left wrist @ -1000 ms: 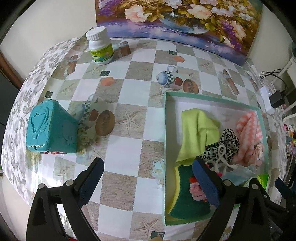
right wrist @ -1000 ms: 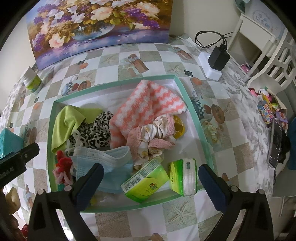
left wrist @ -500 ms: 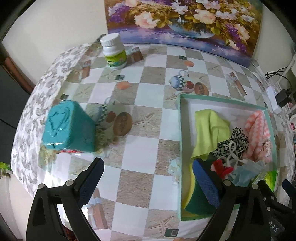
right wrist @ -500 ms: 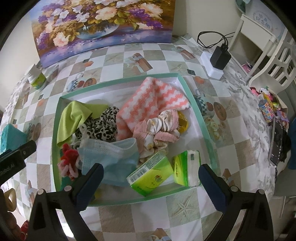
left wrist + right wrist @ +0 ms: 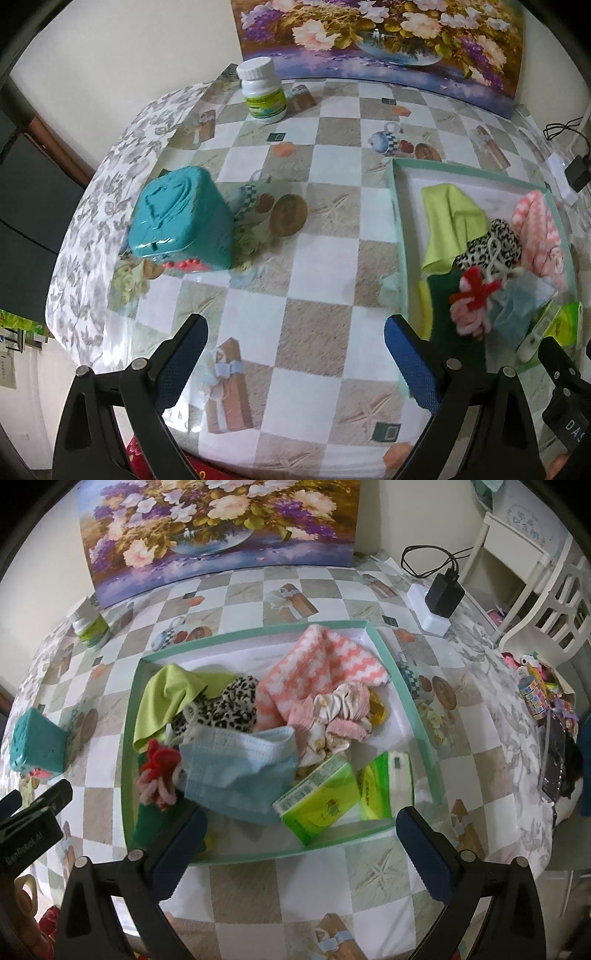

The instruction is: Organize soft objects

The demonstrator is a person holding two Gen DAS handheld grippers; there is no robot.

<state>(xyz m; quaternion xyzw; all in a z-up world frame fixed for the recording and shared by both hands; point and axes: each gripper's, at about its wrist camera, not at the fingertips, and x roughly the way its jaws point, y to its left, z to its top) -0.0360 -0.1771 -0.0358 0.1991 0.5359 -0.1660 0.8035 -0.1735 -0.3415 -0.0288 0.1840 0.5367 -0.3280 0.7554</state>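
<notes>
A shallow teal-rimmed box (image 5: 417,716) (image 5: 397,221) on the checked table holds soft things: a lime cloth (image 5: 166,698) (image 5: 450,225), a leopard-print piece (image 5: 229,705), a pink-and-white knit cloth (image 5: 325,664), pink frilly fabric (image 5: 340,716), a blue face mask (image 5: 240,771), a red-and-pink yarn piece (image 5: 159,771) (image 5: 472,299), a green sponge (image 5: 443,314) and two green tissue packs (image 5: 321,801). My right gripper (image 5: 301,849) is open over the box's near edge, holding nothing. My left gripper (image 5: 295,365) is open over bare table, left of the box.
A teal heart-embossed tin (image 5: 181,221) (image 5: 35,742) stands left of the box. A white pill bottle (image 5: 264,90) sits at the back by a flower painting (image 5: 380,33). A charger and power strip (image 5: 439,598) lie at the right, with white chairs (image 5: 535,579) beyond.
The left gripper has pulled back and to the left, off the box and over open table. The right gripper has drawn back slightly toward the box's near edge. Both stay open.
</notes>
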